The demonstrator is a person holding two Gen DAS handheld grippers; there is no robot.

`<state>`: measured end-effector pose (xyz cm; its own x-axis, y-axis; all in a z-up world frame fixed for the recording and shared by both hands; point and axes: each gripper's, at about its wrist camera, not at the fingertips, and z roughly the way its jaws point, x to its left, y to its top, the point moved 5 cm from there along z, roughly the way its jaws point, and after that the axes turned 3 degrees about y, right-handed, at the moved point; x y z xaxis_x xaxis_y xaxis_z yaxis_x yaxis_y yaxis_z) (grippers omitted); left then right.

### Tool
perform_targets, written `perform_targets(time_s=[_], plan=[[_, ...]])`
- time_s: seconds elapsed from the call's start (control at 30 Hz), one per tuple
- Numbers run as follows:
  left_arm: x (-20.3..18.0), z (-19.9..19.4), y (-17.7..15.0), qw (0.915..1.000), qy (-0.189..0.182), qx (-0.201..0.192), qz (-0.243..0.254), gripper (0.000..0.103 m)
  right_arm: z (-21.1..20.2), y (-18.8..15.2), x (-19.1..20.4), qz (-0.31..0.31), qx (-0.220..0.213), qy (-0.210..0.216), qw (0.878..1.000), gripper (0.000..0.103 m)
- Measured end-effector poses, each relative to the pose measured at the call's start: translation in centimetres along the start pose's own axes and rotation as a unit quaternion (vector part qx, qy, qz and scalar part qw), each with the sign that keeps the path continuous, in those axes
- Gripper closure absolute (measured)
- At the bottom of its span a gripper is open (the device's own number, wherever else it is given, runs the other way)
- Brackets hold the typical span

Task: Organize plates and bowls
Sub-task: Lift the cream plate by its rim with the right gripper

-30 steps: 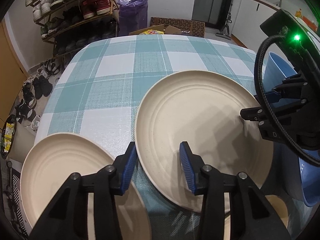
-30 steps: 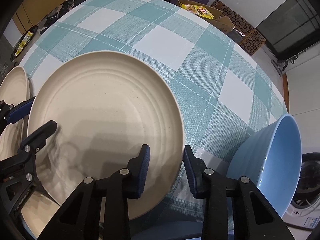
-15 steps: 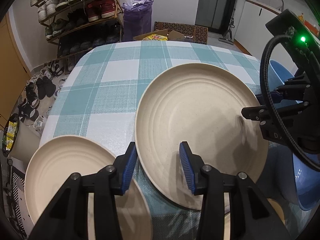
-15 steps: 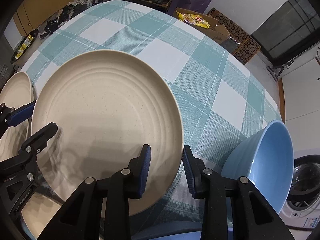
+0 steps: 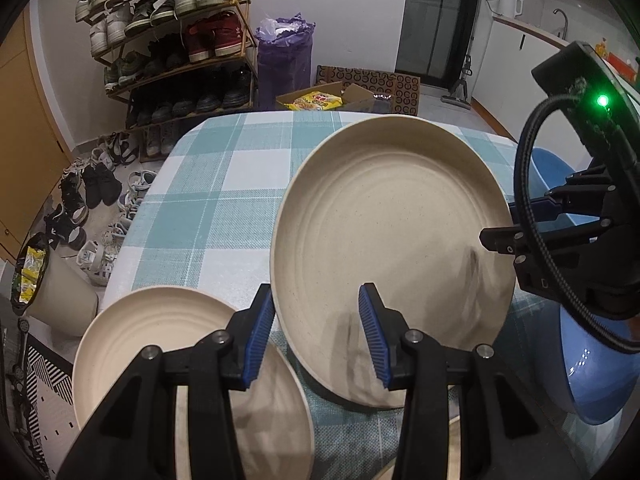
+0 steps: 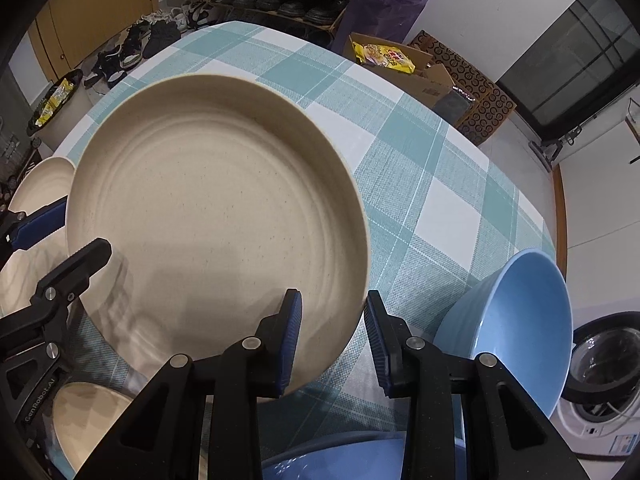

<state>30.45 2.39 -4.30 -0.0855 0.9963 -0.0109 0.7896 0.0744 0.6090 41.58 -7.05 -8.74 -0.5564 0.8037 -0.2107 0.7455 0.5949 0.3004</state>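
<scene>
Both grippers are straddling opposite rims of a large beige plate (image 5: 392, 240) above the checked tablecloth (image 5: 208, 200): the left gripper (image 5: 316, 336) and right gripper (image 6: 333, 340) are each standing spread, pads not pressing the rim. The left view alone is showing a second beige plate (image 5: 160, 336) fully; the right view alone is revealing the tilted blue bowl (image 6: 524, 320) whole.

Large plate (image 5: 392, 240) central on tabletop (image 5: 208, 200), second plate (image 5: 160, 336) at near left edge, bowl (image 6: 516, 320) to the right, left tool (image 5: 316, 328) and right tool (image 6: 332, 336) straddling large plate's opposite rims, shoe rack (image 5: 176, 40) behind.
</scene>
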Motion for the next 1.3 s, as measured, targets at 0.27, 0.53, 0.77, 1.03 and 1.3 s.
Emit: perform_targets(time_s=[0.27, 0.53, 0.77, 1.03, 1.3], plan=[[0.5, -1.3, 0.1, 0.9999, -0.002, -0.014, -0.009, 0.061, -1.5, 0.1, 0.3, -0.001, -0.012, -0.006, 1.0, 0.071], [1.2, -3.4, 0.2, 0.9992, -0.002, -0.035, -0.018, 0.061, -3.6, -0.1, 1.2, -0.006, -0.025, -0.013, 1.0, 0.071], [1.8, -4.9, 0.0, 0.9985, 0.001, -0.05, -0.021, 0.061, -5.0, -0.3, 1.8, -0.008, -0.036, -0.016, 0.999, 0.071], [2.1, -7.0, -0.5, 0.9976, 0.005, -0.065, -0.023, 0.061, -7.5, -0.9, 2.8, -0.013, -0.055, -0.022, 0.998, 0.071], [2.1, -9.2, -1.1, 0.9964, 0.008, -0.082, -0.019, 0.061, -9.7, -2.3, 3.4, -0.012, -0.075, -0.025, 0.997, 0.071]])
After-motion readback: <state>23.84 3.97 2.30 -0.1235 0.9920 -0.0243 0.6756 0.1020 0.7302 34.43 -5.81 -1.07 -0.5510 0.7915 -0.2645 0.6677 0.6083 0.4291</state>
